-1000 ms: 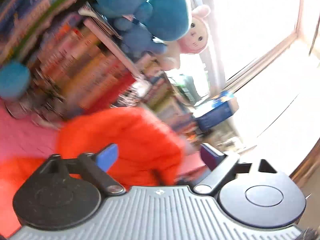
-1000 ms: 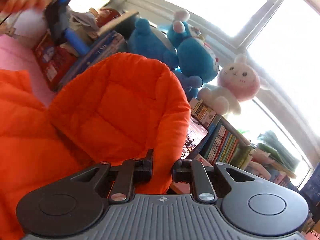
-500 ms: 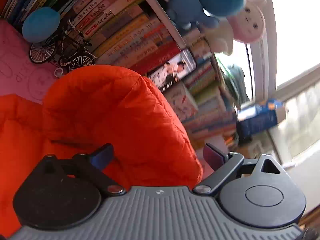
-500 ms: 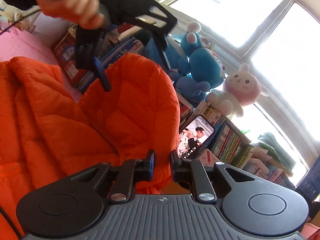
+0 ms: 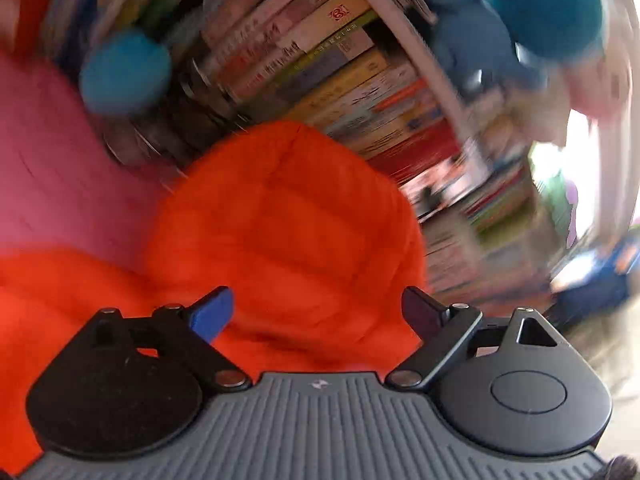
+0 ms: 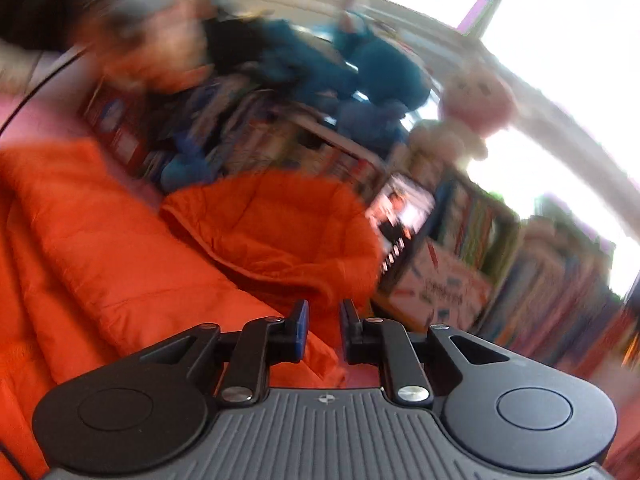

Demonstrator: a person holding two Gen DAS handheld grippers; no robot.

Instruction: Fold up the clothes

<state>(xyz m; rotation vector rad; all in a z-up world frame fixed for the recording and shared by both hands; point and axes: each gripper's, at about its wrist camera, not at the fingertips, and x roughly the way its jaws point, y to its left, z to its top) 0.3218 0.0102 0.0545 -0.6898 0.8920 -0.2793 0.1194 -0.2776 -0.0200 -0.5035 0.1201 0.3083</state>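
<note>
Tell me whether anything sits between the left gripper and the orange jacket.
Nothing visible does. The left gripper is open with the puffy hood end of the orange jacket directly ahead, bulging between its fingers. The books and blue plush toys stand behind the jacket, not before it.

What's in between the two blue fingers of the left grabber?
Puffy orange jacket fills the gap between the left gripper's wide-open fingers in the left wrist view; they aren't pinching it.
</note>
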